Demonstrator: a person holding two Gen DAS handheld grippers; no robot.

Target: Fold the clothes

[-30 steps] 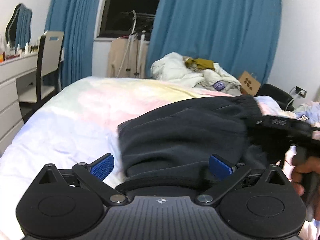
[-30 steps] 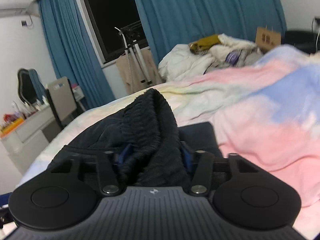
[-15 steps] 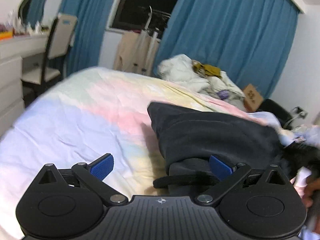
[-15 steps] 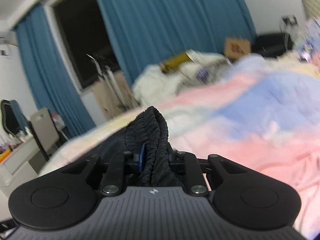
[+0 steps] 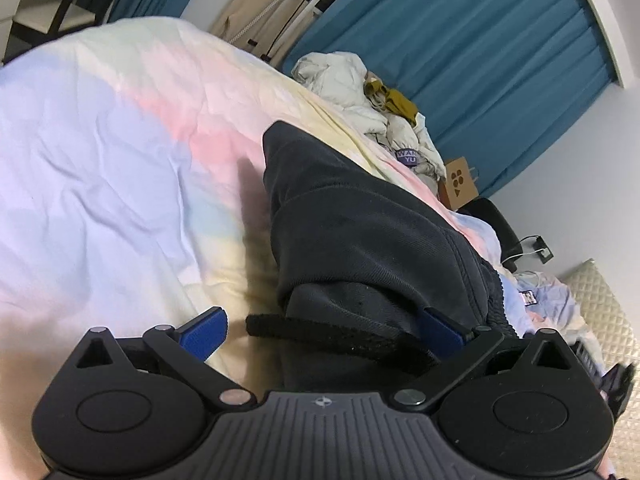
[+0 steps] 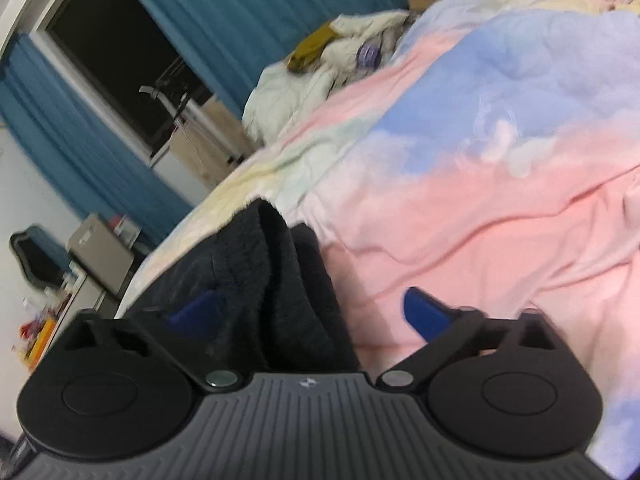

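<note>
A dark navy garment (image 5: 360, 232) lies folded on the pastel bedspread (image 5: 100, 152), its ribbed edge toward the right. My left gripper (image 5: 320, 332) is open, its blue pads wide apart; the garment's near end and a black cord (image 5: 320, 334) lie between them. In the right wrist view the same garment (image 6: 280, 280) bunches up between the blue pads of my right gripper (image 6: 312, 312), which is open. The cloth rests against the left pad side and is apart from the right fingertip (image 6: 424, 312).
A heap of white and mustard clothes (image 5: 372, 112) lies at the bed's far end, with a cardboard box (image 5: 460, 184) beside it. Blue curtains (image 5: 460, 60) and a clothes rack (image 5: 288, 12) stand behind. A dresser and chair (image 6: 92, 256) are at the left.
My right gripper has opened and let go of the garment's bunched edge, and has tilted. My left gripper stayed open while its view tilted and shifted left over the garment.
</note>
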